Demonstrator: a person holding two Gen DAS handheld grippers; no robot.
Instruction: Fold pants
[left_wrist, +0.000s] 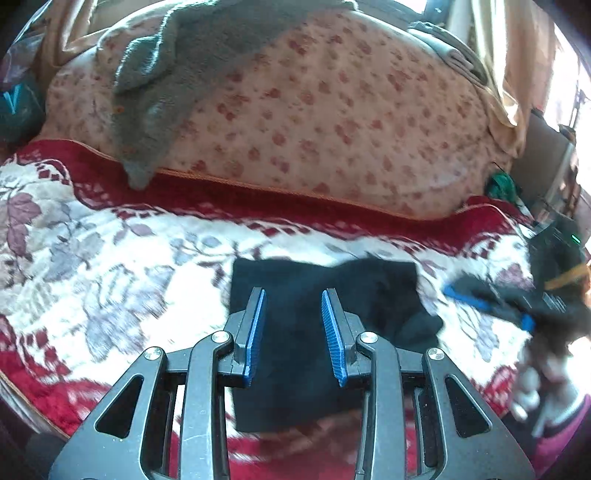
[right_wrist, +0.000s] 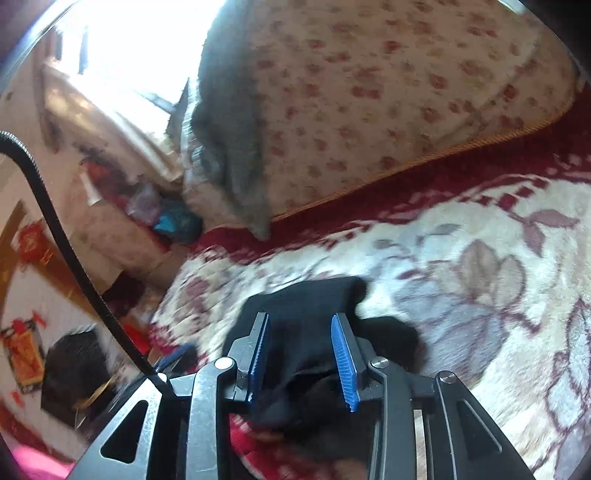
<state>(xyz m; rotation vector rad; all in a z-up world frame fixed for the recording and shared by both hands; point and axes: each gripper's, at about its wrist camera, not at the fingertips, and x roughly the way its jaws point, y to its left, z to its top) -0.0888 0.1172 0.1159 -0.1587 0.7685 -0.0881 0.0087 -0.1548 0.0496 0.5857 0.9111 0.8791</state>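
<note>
The black pants (left_wrist: 314, 280) lie folded into a compact dark rectangle on the red-and-cream floral blanket (left_wrist: 110, 266). My left gripper (left_wrist: 292, 293) hovers over their near half, open, with its blue pads apart and only cloth below them. At the right edge of the left wrist view my right gripper (left_wrist: 458, 288) shows blurred beside the pants' right end. In the right wrist view the pants (right_wrist: 321, 295) bunch up in front. My right gripper (right_wrist: 301, 316) stands open over that bunched end, pads clear of the cloth.
A big floral pillow (left_wrist: 332, 110) with a grey garment (left_wrist: 177, 74) draped over it fills the far side. The bed's edge drops to a cluttered floor (right_wrist: 110, 229) on the left of the right wrist view. A black cable (right_wrist: 55, 221) crosses there. A person's hand (left_wrist: 535, 387) is at the right.
</note>
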